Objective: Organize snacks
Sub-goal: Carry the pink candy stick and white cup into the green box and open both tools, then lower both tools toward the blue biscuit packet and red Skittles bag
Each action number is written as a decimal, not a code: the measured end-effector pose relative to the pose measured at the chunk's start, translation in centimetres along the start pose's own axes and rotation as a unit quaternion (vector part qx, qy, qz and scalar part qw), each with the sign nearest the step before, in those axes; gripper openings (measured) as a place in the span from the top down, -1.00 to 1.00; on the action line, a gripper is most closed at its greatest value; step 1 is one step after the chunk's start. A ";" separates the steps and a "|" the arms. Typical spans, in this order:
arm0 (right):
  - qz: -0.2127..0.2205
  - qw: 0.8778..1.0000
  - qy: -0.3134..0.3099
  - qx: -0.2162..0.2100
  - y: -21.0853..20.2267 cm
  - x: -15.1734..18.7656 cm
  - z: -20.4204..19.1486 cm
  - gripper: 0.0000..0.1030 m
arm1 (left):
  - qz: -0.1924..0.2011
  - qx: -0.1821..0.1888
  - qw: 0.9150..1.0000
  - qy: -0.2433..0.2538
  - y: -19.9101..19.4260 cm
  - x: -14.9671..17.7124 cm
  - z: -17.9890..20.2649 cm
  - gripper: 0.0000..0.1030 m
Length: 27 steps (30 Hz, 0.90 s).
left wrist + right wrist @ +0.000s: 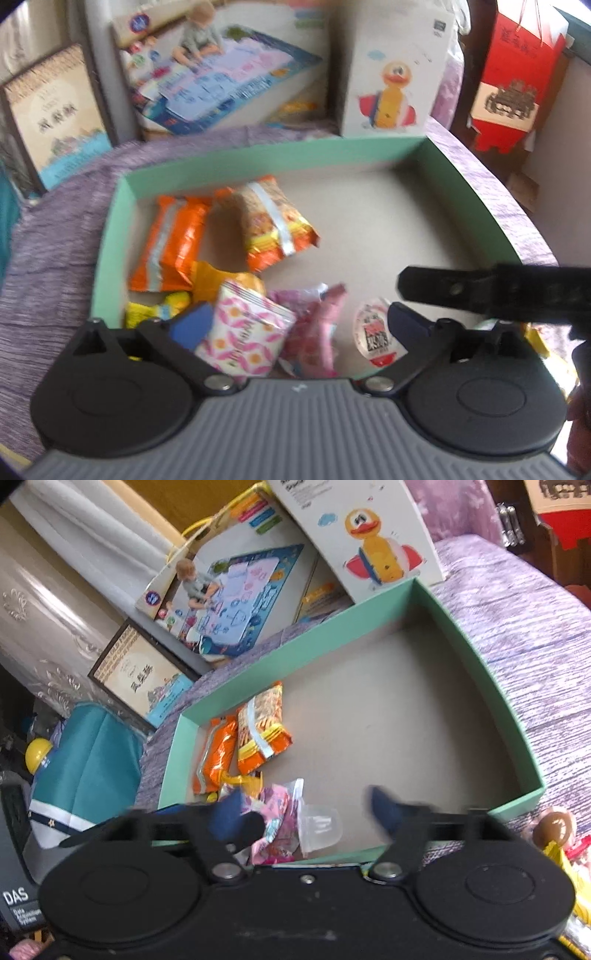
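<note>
A shallow green box (pixel 258 162) sits on purple cloth and holds several snacks. Two orange packets (pixel 170 247) (pixel 277 221) lie at its left. My left gripper (pixel 299 323) is open over the box's near side. A pink-and-white patterned packet (pixel 243 332), a pink packet (pixel 314 325) and an egg-shaped jelly cup (pixel 373 332) lie loose between its blue pads. My right gripper (pixel 306 810) is open too, above the pink packet (pixel 277 819) and a clear cup (pixel 319 827) in the green box (pixel 295 650). A black finger (pixel 461 290) of the right gripper crosses the left wrist view.
Behind the box stand a duck toy box (pixel 391 74), a drawing-mat box (pixel 221 74) and a framed picture (pixel 55 110). A red carton (pixel 517 74) is at the far right. More snacks (pixel 554 830) lie outside the box's near right corner. A teal bag (pixel 92 757) sits left.
</note>
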State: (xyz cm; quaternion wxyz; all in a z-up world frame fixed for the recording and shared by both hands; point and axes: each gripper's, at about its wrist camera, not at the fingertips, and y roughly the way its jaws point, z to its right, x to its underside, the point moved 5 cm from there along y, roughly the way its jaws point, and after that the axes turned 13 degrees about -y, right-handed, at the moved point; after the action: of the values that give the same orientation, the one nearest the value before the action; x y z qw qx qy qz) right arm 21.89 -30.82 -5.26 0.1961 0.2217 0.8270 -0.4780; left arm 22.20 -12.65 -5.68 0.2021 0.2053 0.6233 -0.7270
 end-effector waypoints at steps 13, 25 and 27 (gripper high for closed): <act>0.015 1.000 -0.001 0.011 -3.1 0.7 -0.4 -1.00 | -0.017 -0.004 1.000 -0.022 -2.0 1.5 -0.8 -1.00; 0.020 1.000 0.002 0.017 -6.7 3.0 -0.1 -1.00 | -0.026 -0.002 1.000 -0.018 -4.7 5.2 -0.9 -1.00; 0.017 1.000 0.001 0.018 -7.1 3.6 0.0 -1.00 | -0.030 -0.006 0.999 -0.015 -4.8 6.1 -1.0 -1.00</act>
State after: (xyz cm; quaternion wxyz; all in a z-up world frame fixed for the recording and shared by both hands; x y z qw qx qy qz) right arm 14.97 -33.29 -2.24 0.1994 0.2400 0.8147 -0.4888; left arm 14.53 -11.22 -5.19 0.1909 0.1748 0.6301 -0.7321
